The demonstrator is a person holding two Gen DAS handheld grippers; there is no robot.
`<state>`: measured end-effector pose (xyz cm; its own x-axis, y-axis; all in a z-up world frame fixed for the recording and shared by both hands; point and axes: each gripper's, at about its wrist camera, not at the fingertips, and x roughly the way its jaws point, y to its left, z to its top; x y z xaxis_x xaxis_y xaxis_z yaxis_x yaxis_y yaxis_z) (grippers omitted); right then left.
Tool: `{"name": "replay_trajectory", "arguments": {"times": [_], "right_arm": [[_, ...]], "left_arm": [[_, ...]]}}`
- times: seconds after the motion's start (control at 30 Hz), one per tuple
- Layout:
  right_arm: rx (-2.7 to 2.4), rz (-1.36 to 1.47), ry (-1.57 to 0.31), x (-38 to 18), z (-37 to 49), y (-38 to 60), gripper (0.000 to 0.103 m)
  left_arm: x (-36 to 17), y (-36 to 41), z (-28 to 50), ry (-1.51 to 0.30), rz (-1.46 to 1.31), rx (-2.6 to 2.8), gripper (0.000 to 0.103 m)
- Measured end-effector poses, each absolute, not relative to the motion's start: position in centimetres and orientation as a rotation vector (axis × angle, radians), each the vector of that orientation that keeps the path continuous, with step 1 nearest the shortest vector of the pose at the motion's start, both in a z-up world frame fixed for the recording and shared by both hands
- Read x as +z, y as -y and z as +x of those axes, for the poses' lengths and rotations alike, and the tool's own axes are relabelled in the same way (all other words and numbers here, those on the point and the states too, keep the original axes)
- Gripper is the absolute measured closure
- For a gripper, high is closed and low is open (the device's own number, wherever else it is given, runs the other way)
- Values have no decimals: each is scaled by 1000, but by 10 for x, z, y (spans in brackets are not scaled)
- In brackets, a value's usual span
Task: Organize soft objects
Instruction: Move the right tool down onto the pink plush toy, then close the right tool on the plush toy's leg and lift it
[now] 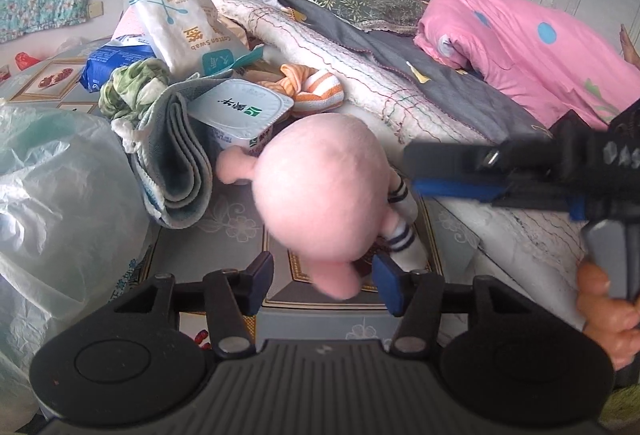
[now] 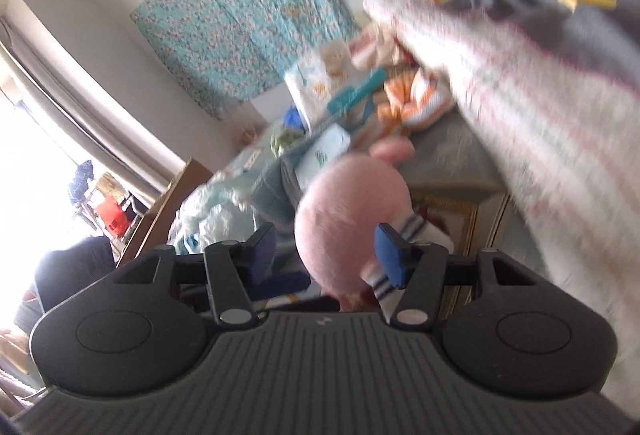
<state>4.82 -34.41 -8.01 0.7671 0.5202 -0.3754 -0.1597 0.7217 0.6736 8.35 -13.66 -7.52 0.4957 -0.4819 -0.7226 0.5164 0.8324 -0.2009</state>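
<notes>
Pink plush makes up the soft toy, a round-headed doll with striped white socks, lying on the patterned tabletop close to the bed's hanging edge. The left gripper points down at it with its jaws apart; the toy's lower end sits between the pads, and no pad visibly presses on it. The right gripper comes in from the bed side, jaws apart too, with the toy's head filling the gap between them; that view is blurred, so contact cannot be told. In the left view the right gripper shows as a dark bar at the toy's right, a hand wrapped around its grip.

Room is tight. Just behind the toy stand a sealed white tub and a folded grey-blue towel, the toy's ear touching the tub. A crumpled plastic bag crowds the left edge. The white quilt drapes over the bed's side at right. The only bare tabletop lies in front of the towel and under the left gripper.
</notes>
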Motion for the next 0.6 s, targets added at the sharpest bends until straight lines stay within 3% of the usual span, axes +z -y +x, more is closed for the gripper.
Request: {"name": "replay_trajectory", "arguments": {"times": [0.13,0.33,0.6], "right_arm": [[297,688,-551,-79,69,359,21],[313,671,-661,-108,115,351,18],[396,634,-713,-111,116,335,15]], "left_arm": [[-78,134,89,-871,9,-587,47],[-81,132,89,-871,15,-580,47],[-86,131,95,-907,-12,-569,47]]}}
